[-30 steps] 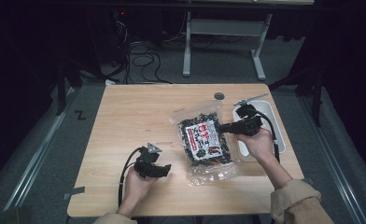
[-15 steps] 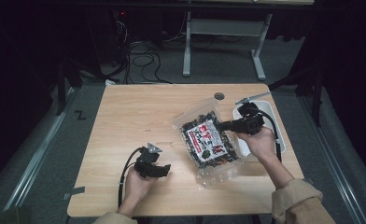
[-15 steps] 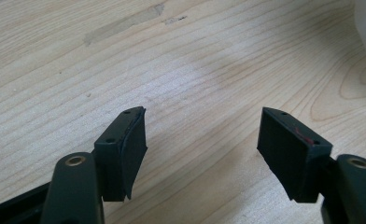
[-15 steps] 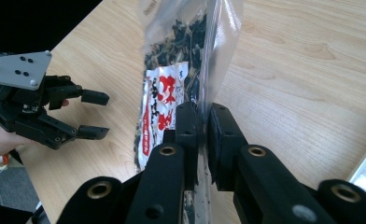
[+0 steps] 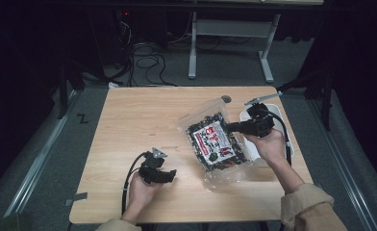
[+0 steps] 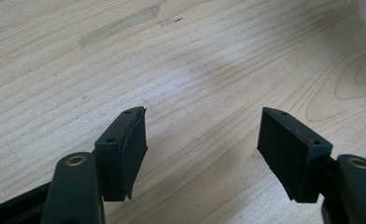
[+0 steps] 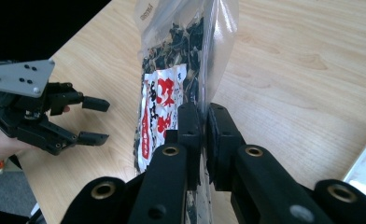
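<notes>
Your right gripper point(image 7: 203, 135) has just been closing, and its jaws are now pinched on the side edge of the clear bag point(image 5: 214, 142), with the thin plastic caught between the pads. You hold it by the bare margin and not by the bulging middle, which seems sensible: the film there is flat enough for the pads to bite, and the contents are not crushed. In the high view the bag sits right of the table's centre, tilted, with its far end raised off the wooden table point(image 5: 143, 120) and its near end low by the table; whether that end rests on the wood I cannot tell.

Your left gripper point(image 5: 158, 171) waits near the front edge of the table, well apart from the bag, with its jaws spread wide and nothing between them. In the left gripper view its two pads point(image 6: 133, 149) stand over bare wood. My guess is that you keep it ready there, pointing toward the bag, to take the other side once the bag is up.

As for containers: the bag holds dark, crinkled dried pieces, perhaps seaweed or fungus, and it carries a white label with red print point(image 7: 160, 114). It looks well filled and its top strip appears closed. Beside your right hand lies a white tray point(image 5: 246, 118), touching or just beside the bag's edge; what is in it, your hand hides
</notes>
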The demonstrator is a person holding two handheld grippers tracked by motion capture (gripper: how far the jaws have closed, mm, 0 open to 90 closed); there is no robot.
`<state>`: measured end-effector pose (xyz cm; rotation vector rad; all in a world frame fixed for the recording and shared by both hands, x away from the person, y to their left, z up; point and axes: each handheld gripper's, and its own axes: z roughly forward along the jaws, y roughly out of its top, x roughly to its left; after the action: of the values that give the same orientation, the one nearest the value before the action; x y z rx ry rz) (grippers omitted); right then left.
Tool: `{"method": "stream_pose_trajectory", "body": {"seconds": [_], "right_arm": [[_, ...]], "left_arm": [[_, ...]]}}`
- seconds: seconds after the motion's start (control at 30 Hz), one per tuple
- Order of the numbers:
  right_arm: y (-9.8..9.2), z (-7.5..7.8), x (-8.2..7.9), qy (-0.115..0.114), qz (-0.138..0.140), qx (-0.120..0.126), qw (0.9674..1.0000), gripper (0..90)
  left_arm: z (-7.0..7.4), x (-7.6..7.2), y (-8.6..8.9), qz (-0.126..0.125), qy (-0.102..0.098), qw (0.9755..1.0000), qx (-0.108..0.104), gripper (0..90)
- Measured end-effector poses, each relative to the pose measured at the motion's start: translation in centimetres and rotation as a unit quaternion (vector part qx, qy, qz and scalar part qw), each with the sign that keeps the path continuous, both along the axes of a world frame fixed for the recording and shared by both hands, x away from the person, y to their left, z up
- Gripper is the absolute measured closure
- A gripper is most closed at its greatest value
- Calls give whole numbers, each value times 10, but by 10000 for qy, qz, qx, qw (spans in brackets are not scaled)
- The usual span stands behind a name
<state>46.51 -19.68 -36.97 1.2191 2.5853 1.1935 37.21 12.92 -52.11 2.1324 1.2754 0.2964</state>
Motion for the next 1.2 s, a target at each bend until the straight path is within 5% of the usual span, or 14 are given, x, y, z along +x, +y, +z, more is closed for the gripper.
{"method": "stream_pose_trajectory", "body": {"seconds": [0.7, 1.2], "right_arm": [[-27, 20, 3, -288, -368, 411, 9981, 869], [-63, 39, 9, -772, -1098, 893, 9869, 868]], "left_arm": [[0, 0, 1, 2, -22, 10000, 25, 331], [0, 0, 1, -10, -33, 10000, 9, 329]]}}
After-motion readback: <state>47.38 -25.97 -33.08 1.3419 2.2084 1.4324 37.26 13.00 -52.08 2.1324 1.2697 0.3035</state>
